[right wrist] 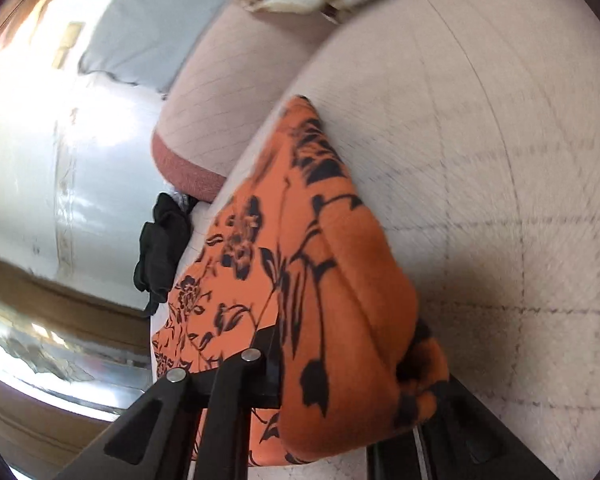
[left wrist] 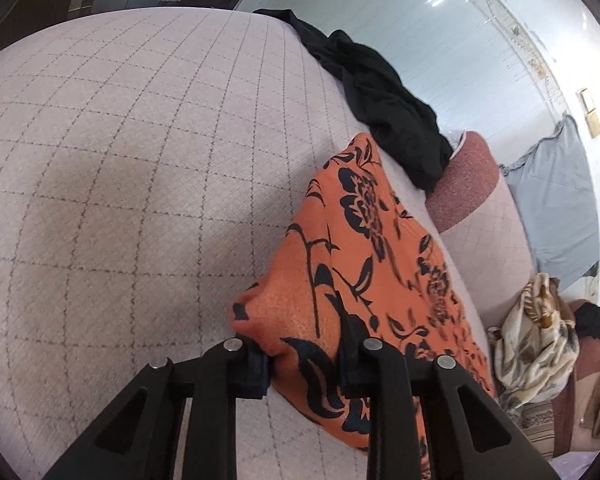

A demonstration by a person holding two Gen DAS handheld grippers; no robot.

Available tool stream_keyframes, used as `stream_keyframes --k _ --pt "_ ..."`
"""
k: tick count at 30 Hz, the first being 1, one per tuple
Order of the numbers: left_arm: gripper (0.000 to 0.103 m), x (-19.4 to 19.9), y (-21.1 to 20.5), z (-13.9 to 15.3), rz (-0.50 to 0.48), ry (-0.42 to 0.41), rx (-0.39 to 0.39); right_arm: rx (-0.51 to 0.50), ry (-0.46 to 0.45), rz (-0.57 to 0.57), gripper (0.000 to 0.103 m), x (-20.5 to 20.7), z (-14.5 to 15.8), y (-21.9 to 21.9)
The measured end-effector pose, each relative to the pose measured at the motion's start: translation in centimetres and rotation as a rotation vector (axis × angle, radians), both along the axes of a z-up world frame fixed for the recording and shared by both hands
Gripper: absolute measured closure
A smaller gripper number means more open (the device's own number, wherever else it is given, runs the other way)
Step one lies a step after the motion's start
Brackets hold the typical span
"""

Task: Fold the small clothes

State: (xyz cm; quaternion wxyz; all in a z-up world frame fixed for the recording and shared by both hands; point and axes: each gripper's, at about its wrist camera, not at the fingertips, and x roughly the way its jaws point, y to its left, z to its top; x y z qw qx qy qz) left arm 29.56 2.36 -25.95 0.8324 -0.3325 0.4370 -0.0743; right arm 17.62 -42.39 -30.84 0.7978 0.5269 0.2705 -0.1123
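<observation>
Two grips: one orange cloth with black flower print (left wrist: 352, 248), pinched at two separate corners so it can be carried over as a fold.
Left gripper (left wrist: 304, 364): closed on a bunched corner of the cloth.
Right gripper (right wrist: 340, 376): clamped on another bunch; its far finger is hidden by fabric.
Cloth position: spread on the pale checked quilted bed cover (left wrist: 120, 160), near its edge.
Set aside: crumpled black garment (left wrist: 384, 92) is kept clear of the fold.
Step judged: first fold about to be made.
</observation>
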Motion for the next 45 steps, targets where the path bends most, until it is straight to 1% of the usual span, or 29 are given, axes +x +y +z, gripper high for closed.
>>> stream_keyframes --k 2,3,6,11,12,13,14,16,17,18,19,20,21,22,24,25,26,27,30,31,32,33,34,36,37,38,41,43,45 --pt "0.081 -0.7 0.4 0.5 -0.003 -0.010 -0.022 -0.017 -0.035 -0.015 0.090 -1.0 1.1 0.3" --pt "0.083 -1.0 0.5 0.8 -0.006 -0.014 -0.026 -0.044 -0.039 -0.021 0.090 -1.4 1.8 0.5" --pt "0.085 -2.4 1.0 1.6 -0.026 -0.024 -0.037 -0.169 -0.032 -0.034 0.092 -3.0 3.8 1.9" --pt "0.085 -4.2 2.3 2.0 -0.026 -0.020 -0.047 -0.240 -0.041 -0.058 0.094 -5.2 5.4 2.8" --pt "0.085 -4.1 2.4 1.7 -0.029 -0.011 -0.048 -0.227 -0.038 -0.048 0.094 -5.3 5.2 2.9" --pt "0.085 -3.9 2.6 1.2 -0.032 0.007 -0.058 -0.189 -0.023 -0.024 0.094 -5.3 4.6 2.8" --pt "0.084 -3.6 2.9 0.4 -0.027 0.030 -0.087 -0.155 -0.004 -0.020 0.094 -5.5 4.0 2.5" --pt "0.079 -3.1 3.2 -0.7 -0.022 0.069 -0.122 -0.095 0.031 -0.034 0.091 -5.6 2.8 1.9" --pt "0.077 -2.9 3.4 -1.2 -0.018 0.088 -0.137 -0.044 0.042 -0.033 0.090 -5.4 2.1 1.5" --pt "0.071 -2.8 3.5 -1.5 -0.009 0.098 -0.146 0.006 0.047 -0.038 0.089 -5.4 1.4 1.0" --pt "0.069 -2.8 3.4 -1.7 -0.002 0.097 -0.156 0.060 0.050 -0.045 0.088 -5.4 0.7 0.5" --pt "0.066 -2.7 3.3 -1.7 -0.002 0.094 -0.160 0.105 0.044 -0.050 0.084 -5.4 0.0 0.1" --pt "0.056 -2.6 3.0 -1.5 -0.010 0.086 -0.158 0.129 0.043 -0.056 0.078 -5.3 -0.5 -0.1" --pt "0.044 -2.5 2.6 -1.3 -0.019 0.074 -0.163 0.146 0.042 -0.070 0.074 -5.2 -1.1 -0.4" --pt "0.031 -2.5 1.8 -1.1 -0.032 0.057 -0.178 0.171 0.016 -0.102 0.054 -4.9 -1.8 -0.9" --pt "0.027 -2.4 1.4 -1.1 -0.037 0.054 -0.185 0.176 -0.010 -0.113 0.050 -4.7 -1.9 -0.9" --pt "0.026 -2.3 0.9 -1.0 -0.037 0.051 -0.176 0.159 -0.033 -0.124 0.043 -4.3 -1.7 -0.9" --pt "0.026 -2.1 0.6 -0.9 -0.032 0.044 -0.155 0.132 -0.042 -0.124 0.039 -4.0 -1.5 -0.8" --pt "0.027 -1.1 -0.2 -0.8 -0.023 0.025 -0.115 0.027 -0.041 -0.083 0.040 -2.0 -1.2 -0.2" --pt "0.042 -0.9 -0.3 -0.8 -0.016 0.019 -0.098 -0.001 -0.039 -0.076 0.043 -1.4 -1.2 -0.2" --pt "0.053 -0.6 -0.4 -0.8 -0.006 0.023 -0.059 -0.020 -0.028 -0.074 0.064 -1.0 -1.2 -0.2" --pt "0.069 -0.3 -0.3 -0.9 -0.003 0.031 -0.039 -0.030 -0.003 -0.060 0.078 -0.2 -1.6 -0.6" --pt "0.072 0.0 -0.2 -1.1 -0.004 0.041 -0.036 -0.009 -0.004 -0.064 0.079 -0.1 -2.0 -1.0" --pt "0.075 0.1 0.5 -1.3 0.008 0.041 -0.073 -0.005 -0.022 -0.087 0.080 0.1 -1.8 -1.2" --pt "0.077 0.1 0.6 -1.0 0.006 0.033 -0.076 -0.041 -0.009 -0.086 0.080 0.3 -1.3 -0.9" --pt "0.077 0.0 0.7 -0.6 0.003 0.018 -0.072 -0.102 -0.005 -0.080 0.081 0.3 -0.3 -0.4" --pt "0.078 -0.7 0.9 0.6 -0.007 -0.029 -0.069 -0.243 -0.046 -0.062 0.082 -0.6 2.9 1.3" --pt "0.078 -1.3 1.2 1.3 -0.010 -0.049 -0.064 -0.298 -0.072 -0.063 0.082 -1.7 4.4 2.2" --pt "0.078 -2.4 2.0 1.6 -0.022 -0.039 -0.081 -0.354 -0.080 -0.073 0.083 -3.0 5.7 3.2"
